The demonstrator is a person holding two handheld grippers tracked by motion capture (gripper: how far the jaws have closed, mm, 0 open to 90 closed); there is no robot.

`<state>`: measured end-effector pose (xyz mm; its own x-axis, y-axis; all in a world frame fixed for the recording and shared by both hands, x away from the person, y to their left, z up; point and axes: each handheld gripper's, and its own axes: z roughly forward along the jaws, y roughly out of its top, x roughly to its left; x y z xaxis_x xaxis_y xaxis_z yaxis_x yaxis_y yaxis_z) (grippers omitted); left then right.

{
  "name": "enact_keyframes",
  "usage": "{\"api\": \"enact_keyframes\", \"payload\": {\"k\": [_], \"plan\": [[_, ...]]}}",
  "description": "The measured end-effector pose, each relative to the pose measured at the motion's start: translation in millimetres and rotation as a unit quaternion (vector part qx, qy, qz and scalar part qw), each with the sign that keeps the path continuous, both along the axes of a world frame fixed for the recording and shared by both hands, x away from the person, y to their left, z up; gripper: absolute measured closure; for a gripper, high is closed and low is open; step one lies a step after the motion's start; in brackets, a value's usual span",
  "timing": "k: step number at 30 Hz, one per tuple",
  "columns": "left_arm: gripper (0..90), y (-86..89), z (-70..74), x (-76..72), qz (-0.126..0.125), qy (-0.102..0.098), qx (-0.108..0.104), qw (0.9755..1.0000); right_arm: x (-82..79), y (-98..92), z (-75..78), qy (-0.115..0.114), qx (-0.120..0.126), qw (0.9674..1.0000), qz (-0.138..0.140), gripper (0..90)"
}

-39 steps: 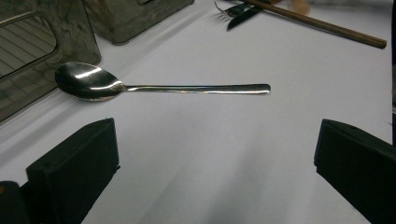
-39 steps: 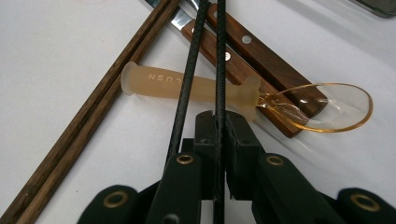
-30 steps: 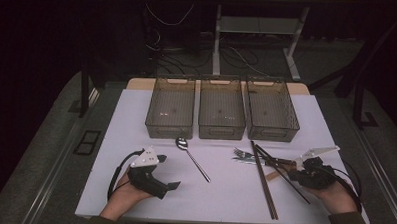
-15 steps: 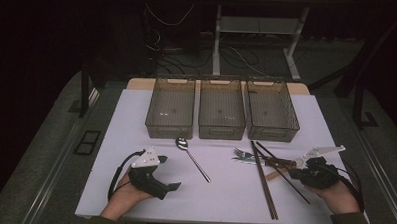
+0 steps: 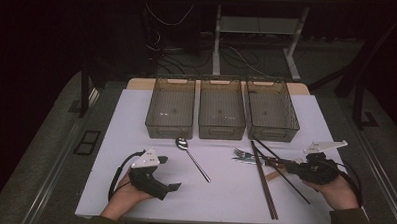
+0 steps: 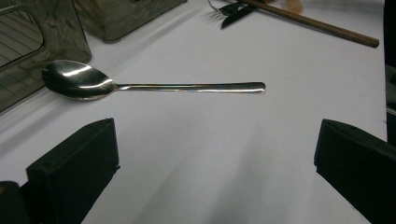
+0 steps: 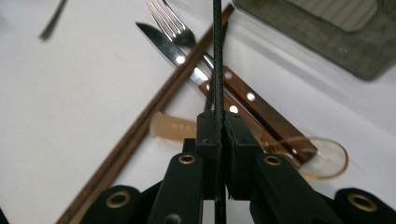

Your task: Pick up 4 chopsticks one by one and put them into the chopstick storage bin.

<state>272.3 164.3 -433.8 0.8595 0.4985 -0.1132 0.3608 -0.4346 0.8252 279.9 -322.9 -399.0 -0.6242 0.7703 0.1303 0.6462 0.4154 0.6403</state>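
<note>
Your right gripper (image 7: 218, 140) pinches one thin black chopstick (image 7: 216, 56) between pressed-together jaws, above a pile of fork (image 7: 170, 25), knife (image 7: 233, 88) and brown chopsticks (image 7: 154, 112) near the right bin (image 5: 272, 109). Lift it straight up, keeping the grip firm so the stick does not swivel or drag the pile. Your left gripper (image 5: 171, 187) rests with jaws spread, facing the spoon (image 6: 140, 85).

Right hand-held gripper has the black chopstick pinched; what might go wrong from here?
The right hand-held gripper clamps one thin black chopstick near its end, so it may pivot or slip. Its tip passes over the fork and knife, so a swing could drag them. The second black chopstick still lies on the table.
</note>
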Motion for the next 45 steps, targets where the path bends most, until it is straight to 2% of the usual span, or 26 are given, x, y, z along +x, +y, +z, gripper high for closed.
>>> {"api": "enact_keyframes", "payload": {"k": [7,21,32,38,45], "plan": [[0.0,-0.3,0.4,0.0,-0.002,-0.002,-0.002,1.0,4.7,14.0,9.6,-0.009,0.019,0.9997,0.011,85.2],[0.0,-1.2,0.3,-0.2,-0.002,-0.001,-0.004,1.0,17.0,46.6,22.9,-0.027,0.038,0.9986,0.026,85.2],[0.0,-0.8,0.6,-0.1,0.0,-0.003,-0.003,1.0,24.4,71.3,34.7,-0.03,0.048,0.9974,0.045,85.2],[0.0,-2.5,1.0,-0.9,-0.006,-0.006,-0.008,0.9999,32.5,85.5,46.3,-0.032,0.035,0.9977,0.048,85.2],[0.0,-3.0,0.9,-1.1,-0.007,-0.006,-0.008,0.9999,42.8,102.1,58.6,-0.042,0.037,0.9976,0.042,85.2]]}}
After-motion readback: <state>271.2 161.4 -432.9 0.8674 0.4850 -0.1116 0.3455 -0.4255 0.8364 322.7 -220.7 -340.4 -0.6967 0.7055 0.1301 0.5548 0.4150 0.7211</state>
